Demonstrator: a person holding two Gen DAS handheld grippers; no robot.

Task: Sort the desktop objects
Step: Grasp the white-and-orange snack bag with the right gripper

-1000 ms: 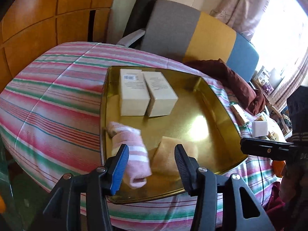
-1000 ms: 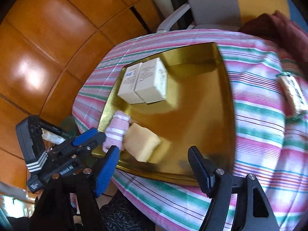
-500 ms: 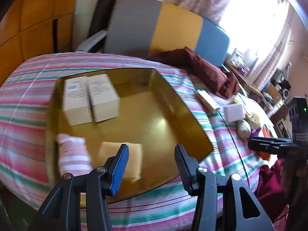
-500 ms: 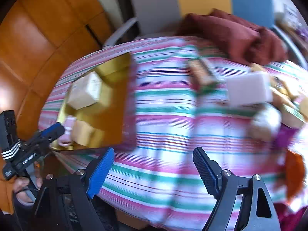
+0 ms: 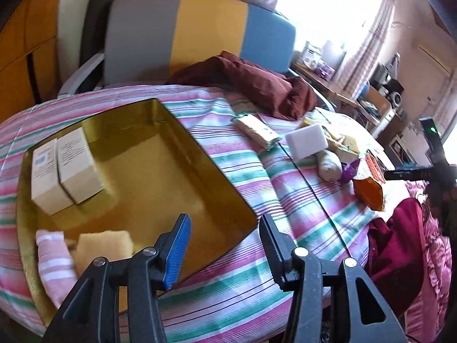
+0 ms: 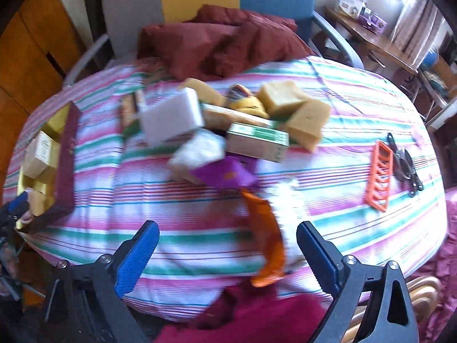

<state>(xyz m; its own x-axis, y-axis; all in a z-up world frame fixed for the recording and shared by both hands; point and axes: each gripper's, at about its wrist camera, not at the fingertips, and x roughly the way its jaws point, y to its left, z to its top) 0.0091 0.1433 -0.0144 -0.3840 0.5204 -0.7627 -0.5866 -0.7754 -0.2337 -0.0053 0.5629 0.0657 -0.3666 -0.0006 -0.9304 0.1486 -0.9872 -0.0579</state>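
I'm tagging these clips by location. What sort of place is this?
Most likely a lived-in room at home, not a lab. A round table under a striped cloth holds household clutter, a colour-block armchair stands behind it, and a curtained window lights a crowded side desk.

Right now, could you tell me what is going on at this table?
A person is sorting objects into a gold tray. It already holds two boxes, a pink rolled cloth and a yellow sponge. Both the left gripper and right gripper are open and empty; the right faces the unsorted pile.
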